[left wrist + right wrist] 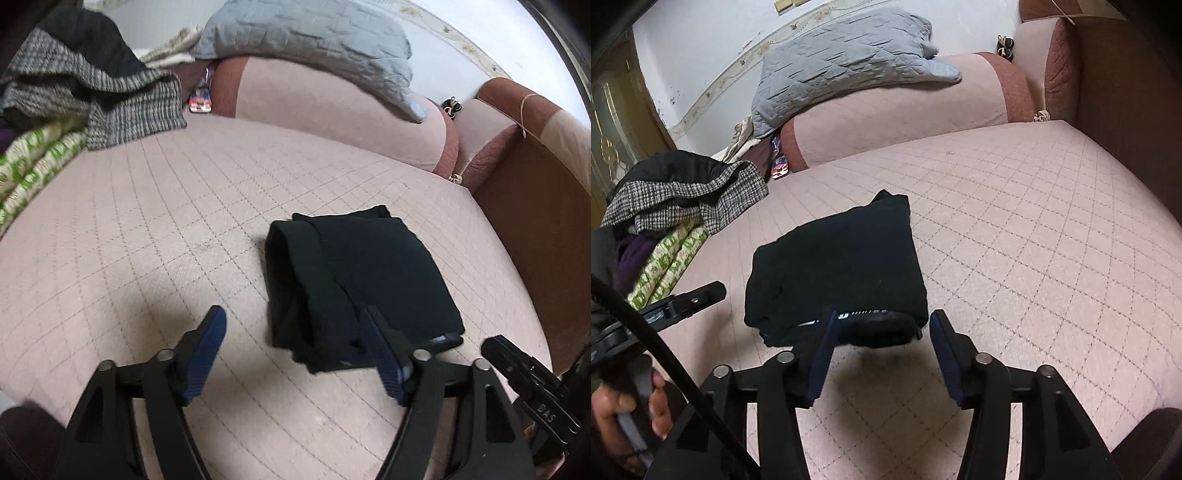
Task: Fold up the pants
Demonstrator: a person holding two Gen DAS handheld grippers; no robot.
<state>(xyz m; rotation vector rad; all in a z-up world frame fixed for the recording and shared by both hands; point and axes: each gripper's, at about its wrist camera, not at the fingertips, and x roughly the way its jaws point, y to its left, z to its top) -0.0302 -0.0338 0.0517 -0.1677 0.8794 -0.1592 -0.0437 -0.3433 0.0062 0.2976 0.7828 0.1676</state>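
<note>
The black pants (354,280) lie folded into a compact bundle on the pink quilted bed (147,229). They also show in the right wrist view (834,273). My left gripper (295,317) is open and empty, with its right finger at the bundle's near left edge. My right gripper (882,321) is open, its jaws either side of the bundle's near end, not closed on it. The right gripper also shows in the left wrist view (517,369), and the left gripper in the right wrist view (687,299).
A pile of clothes with a checked grey garment (99,96) and a green-patterned cloth (33,170) lies at the left. A grey quilted pillow (314,44) rests on a pink bolster (332,110) at the head. A brown bed frame (535,221) is on the right.
</note>
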